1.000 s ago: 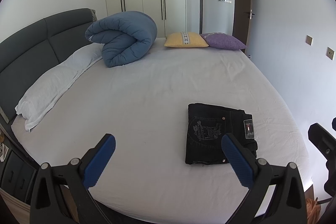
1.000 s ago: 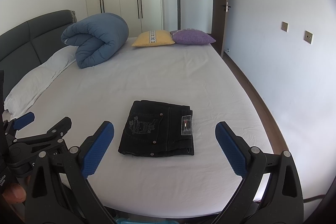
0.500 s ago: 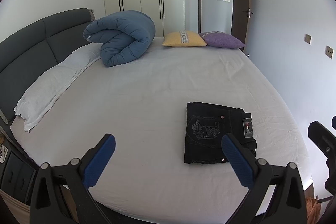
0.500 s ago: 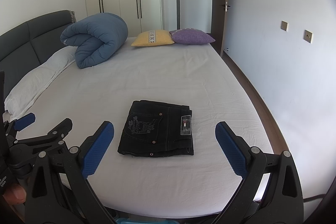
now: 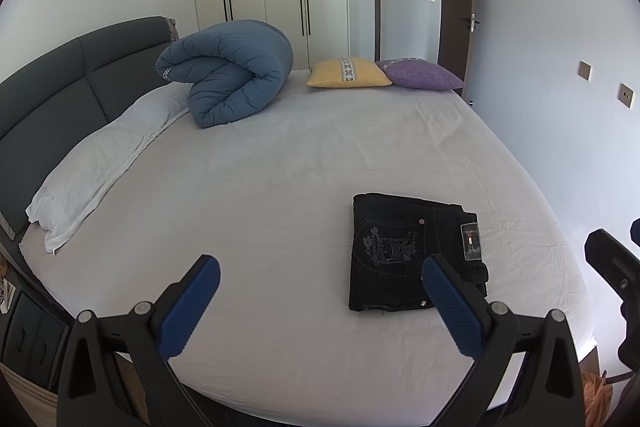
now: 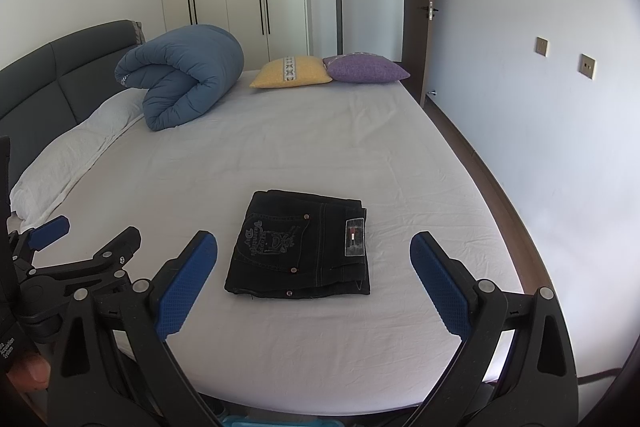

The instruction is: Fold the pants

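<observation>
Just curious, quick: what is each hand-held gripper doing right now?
Left hand-held gripper: open, holding nothing.
Right hand-held gripper: open, holding nothing; the folded pants lie on the bed beyond it.

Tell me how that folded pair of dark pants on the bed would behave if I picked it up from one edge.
The pants are soft denim in stacked layers, so they would likely sag and unfold if lifted by one edge. Pushed, they would probably slide on the smooth sheet, perhaps bunching. They look fairly dense for their size.
</observation>
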The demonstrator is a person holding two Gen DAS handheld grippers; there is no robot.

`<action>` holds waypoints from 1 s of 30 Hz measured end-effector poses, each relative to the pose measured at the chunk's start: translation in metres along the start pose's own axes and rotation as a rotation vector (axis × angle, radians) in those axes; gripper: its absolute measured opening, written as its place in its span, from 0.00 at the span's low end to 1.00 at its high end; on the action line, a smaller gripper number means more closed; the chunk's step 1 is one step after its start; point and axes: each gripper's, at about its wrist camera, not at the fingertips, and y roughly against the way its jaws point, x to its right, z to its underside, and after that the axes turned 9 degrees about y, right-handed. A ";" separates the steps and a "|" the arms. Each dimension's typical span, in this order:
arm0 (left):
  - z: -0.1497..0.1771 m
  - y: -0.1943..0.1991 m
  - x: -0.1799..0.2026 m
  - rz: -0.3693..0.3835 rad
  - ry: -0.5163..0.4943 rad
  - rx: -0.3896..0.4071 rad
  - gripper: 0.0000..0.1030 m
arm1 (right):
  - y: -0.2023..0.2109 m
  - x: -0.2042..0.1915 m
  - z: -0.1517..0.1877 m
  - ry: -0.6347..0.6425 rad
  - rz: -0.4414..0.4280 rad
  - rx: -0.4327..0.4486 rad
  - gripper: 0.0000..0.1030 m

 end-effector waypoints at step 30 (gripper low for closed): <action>0.010 0.009 -0.001 0.024 -0.014 -0.040 1.00 | -0.008 -0.009 0.019 -0.004 -0.010 -0.014 0.96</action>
